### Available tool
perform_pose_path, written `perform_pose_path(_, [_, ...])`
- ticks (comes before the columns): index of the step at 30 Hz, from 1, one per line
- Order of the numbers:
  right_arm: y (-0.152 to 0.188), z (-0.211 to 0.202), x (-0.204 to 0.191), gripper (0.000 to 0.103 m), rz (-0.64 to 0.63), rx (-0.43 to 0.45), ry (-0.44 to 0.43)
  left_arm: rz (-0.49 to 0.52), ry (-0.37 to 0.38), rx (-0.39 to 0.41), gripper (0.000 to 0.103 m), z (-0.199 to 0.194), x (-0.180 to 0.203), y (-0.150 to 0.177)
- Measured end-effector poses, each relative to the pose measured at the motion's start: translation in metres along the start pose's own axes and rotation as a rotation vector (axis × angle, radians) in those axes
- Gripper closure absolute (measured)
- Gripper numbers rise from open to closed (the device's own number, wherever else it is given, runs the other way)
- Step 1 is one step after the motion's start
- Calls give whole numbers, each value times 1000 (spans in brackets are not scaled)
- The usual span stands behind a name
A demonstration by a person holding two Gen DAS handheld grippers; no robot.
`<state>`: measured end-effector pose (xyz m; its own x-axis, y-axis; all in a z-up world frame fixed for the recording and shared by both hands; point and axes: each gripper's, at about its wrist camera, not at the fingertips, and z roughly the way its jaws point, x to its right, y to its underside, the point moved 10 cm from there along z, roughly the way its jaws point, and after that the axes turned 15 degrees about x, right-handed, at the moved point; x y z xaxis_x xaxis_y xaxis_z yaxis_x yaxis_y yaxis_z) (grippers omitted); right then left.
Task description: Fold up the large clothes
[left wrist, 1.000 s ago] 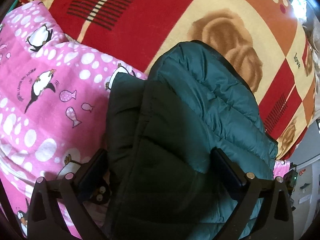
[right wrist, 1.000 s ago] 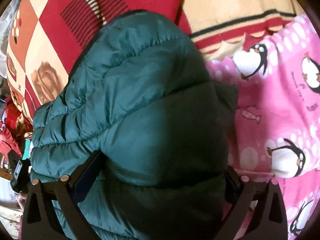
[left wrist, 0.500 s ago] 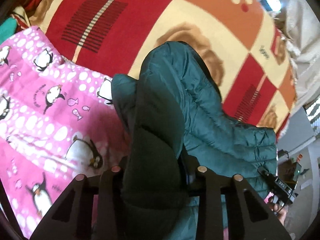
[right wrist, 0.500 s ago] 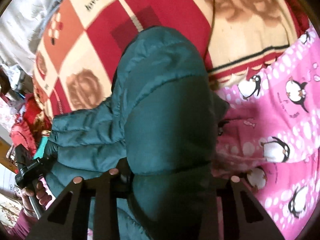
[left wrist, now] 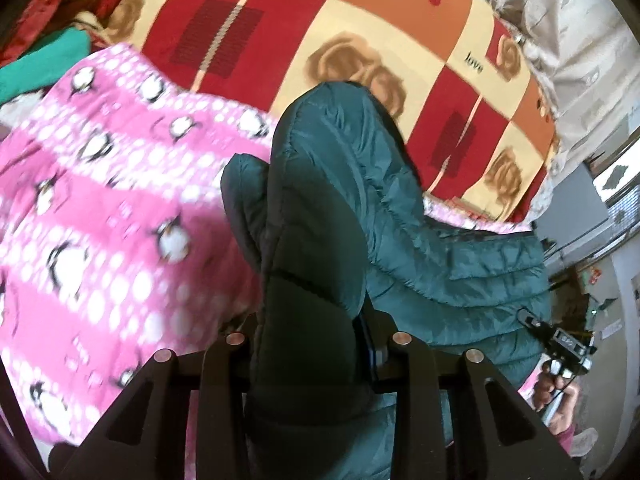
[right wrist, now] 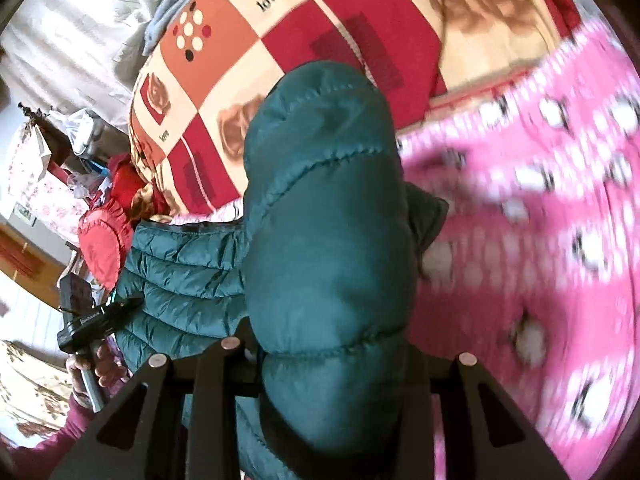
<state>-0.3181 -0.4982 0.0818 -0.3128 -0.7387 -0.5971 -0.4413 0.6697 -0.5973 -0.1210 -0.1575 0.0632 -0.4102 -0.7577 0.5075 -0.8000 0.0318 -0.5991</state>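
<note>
Item: dark green puffer jacket (left wrist: 400, 216), raised over the bed, one padded fold pinched in each tool. Left gripper (left wrist: 316, 344) was clamped on a fold; right gripper (right wrist: 336, 348) likewise. Beneath: pink penguin blanket (left wrist: 100, 208), red-and-cream checked blanket (left wrist: 320, 32). Surroundings blurred.

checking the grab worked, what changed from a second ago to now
Both grips closed. The left hand-held gripper and the right hand-held gripper, open around the green puffer jacket a second ago, now pinch bunched folds of it and have lifted it, so more of the bed shows. The pink penguin blanket and the red checked blanket lie as before.
</note>
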Motion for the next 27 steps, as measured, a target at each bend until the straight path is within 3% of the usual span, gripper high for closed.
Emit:
perform_pose_path(2, [15, -2, 11, 62, 11, -6, 48, 17, -49, -19, 88, 7, -10, 11])
perform_pose_path(4, [28, 5, 29, 47, 2, -25, 140, 30, -114, -48, 78, 22, -26, 23])
perform_pose_path(5, [33, 10, 36, 43, -13, -37, 188, 19, -130, -44, 68, 25, -34, 27])
perform_pose_path(8, [44, 22, 54, 25, -37, -37, 260, 4, -169, 21, 50, 31, -46, 30])
perform_pose_path(18, [23, -29, 28, 20, -122, 117, 387, 193, -333, 218, 50, -24, -16, 18])
perform_pose_path(27, [28, -47, -34, 12, -267, 192, 381, 281, -337, 309, 50, -47, 27, 24])
